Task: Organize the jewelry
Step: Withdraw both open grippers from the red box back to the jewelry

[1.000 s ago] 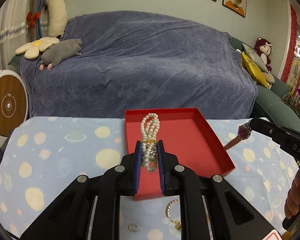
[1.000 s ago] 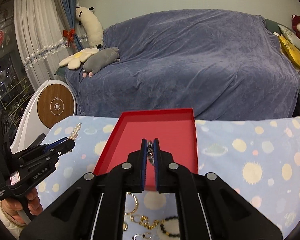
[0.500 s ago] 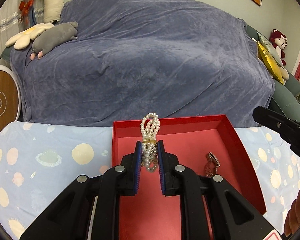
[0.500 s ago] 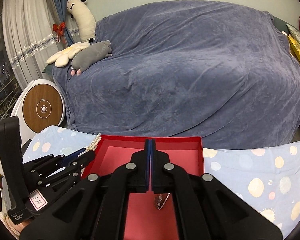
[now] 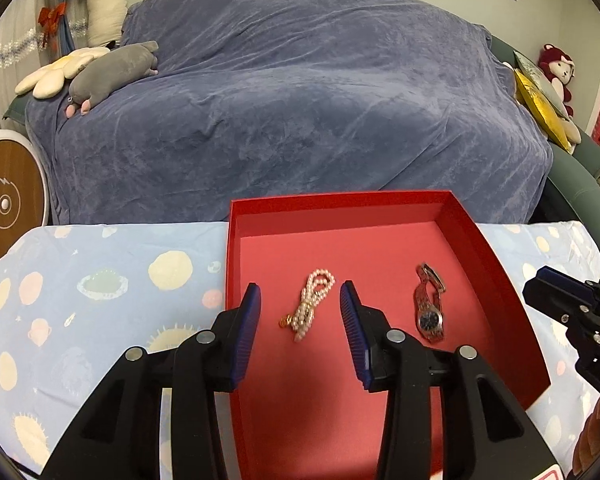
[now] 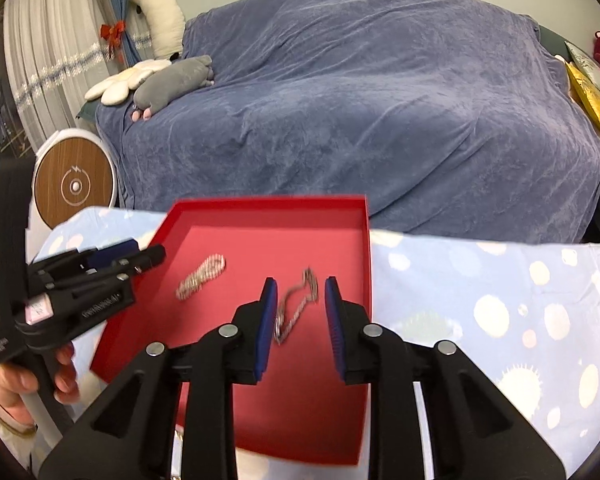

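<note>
A shallow red tray (image 5: pixel 464 220) (image 6: pixel 364 240) sits on a table with a light blue planet-print cloth (image 5: pixel 100 280). A pearl bracelet (image 5: pixel 310 308) (image 6: pixel 200 276) lies on the tray floor. A wristwatch (image 5: pixel 428 308) (image 6: pixel 296 304) lies to its right. My left gripper (image 5: pixel 298 296) is open above the tray, its jaws on either side of the pearls, not touching them. My right gripper (image 6: pixel 298 290) is open over the watch, blurred by motion. Each gripper also shows at the edge of the other view, the right one (image 5: pixel 556 300) and the left one (image 6: pixel 140 256).
A sofa under a blue-grey cover (image 5: pixel 300 100) stands right behind the table. Plush toys (image 5: pixel 112 72) lie on its left side and a yellow cushion (image 5: pixel 540 108) on its right. A round wood-faced device (image 5: pixel 4 200) stands at the left.
My left gripper opened and let the pearl bracelet fall onto the tray floor. My right gripper, shut half a second ago, has opened and pulled back; the watch lies in the tray.
</note>
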The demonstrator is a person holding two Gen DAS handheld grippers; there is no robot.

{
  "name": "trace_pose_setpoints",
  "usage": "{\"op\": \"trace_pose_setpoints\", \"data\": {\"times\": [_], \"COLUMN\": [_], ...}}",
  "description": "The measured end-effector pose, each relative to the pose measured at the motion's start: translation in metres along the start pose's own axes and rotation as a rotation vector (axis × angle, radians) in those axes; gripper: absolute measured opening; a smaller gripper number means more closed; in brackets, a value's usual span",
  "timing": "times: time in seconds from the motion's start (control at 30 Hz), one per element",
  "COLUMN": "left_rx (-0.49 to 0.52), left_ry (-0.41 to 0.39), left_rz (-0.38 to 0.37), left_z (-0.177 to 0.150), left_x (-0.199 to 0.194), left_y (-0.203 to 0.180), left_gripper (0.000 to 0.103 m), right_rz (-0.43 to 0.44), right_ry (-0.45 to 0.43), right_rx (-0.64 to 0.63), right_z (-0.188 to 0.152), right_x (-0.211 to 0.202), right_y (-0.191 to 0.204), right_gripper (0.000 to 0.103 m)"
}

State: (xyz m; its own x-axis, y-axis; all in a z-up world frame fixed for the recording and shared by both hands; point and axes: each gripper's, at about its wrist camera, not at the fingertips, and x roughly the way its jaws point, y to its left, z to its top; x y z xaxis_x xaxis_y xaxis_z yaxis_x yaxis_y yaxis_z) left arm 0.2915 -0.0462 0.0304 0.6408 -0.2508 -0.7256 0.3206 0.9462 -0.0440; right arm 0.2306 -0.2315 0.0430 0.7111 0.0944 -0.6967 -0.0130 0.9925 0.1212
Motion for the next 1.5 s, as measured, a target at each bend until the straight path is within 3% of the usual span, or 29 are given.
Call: {"op": "trace_pose_setpoints", "data": {"times": [0.37, 0.63, 0.87, 1.03, 1.17, 1.27, 1.5], "left_rx": [0.105, 0.057, 0.000, -0.058, -0.103, -0.137, -0.043], "left_ry": [-0.003, 0.032, 0.027, -0.012, -0.022, -0.007, 0.057], "left_rz": [0.082, 0.085, 0.070, 0.056, 0.087, 0.093, 0.112], "left_z": [-0.068, -0.087, -0.090, -0.091, -0.110, -0.132, -0.167], "left_x": [-0.029, -0.025, -0.036, -0.073, -0.103, -0.114, -0.105], "left_y": [-0.004, 0.015, 0.026, 0.040, 0.054, 0.062, 0.050], "left_gripper": [0.042, 0.045, 0.048, 0.058, 0.073, 0.075, 0.075], "right_rz": [-0.010, 0.025, -0.010, 0.019, 0.070, 0.091, 0.113], "right_ry": [0.099, 0.107, 0.068, 0.013, 0.028, 0.046, 0.085], "right_rx": [-0.011, 0.027, 0.043, 0.043, 0.044, 0.032, -0.033], "right_z": [-0.059, -0.074, -0.077, -0.082, -0.099, -0.112, -0.131], "right_x": [0.007, -0.001, -0.020, -0.055, -0.071, -0.075, -0.064], "right_y": [0.008, 0.012, 0.018, 0.025, 0.038, 0.052, 0.082], "right_gripper": [0.023, 0.024, 0.031, 0.040, 0.046, 0.050, 0.060]}}
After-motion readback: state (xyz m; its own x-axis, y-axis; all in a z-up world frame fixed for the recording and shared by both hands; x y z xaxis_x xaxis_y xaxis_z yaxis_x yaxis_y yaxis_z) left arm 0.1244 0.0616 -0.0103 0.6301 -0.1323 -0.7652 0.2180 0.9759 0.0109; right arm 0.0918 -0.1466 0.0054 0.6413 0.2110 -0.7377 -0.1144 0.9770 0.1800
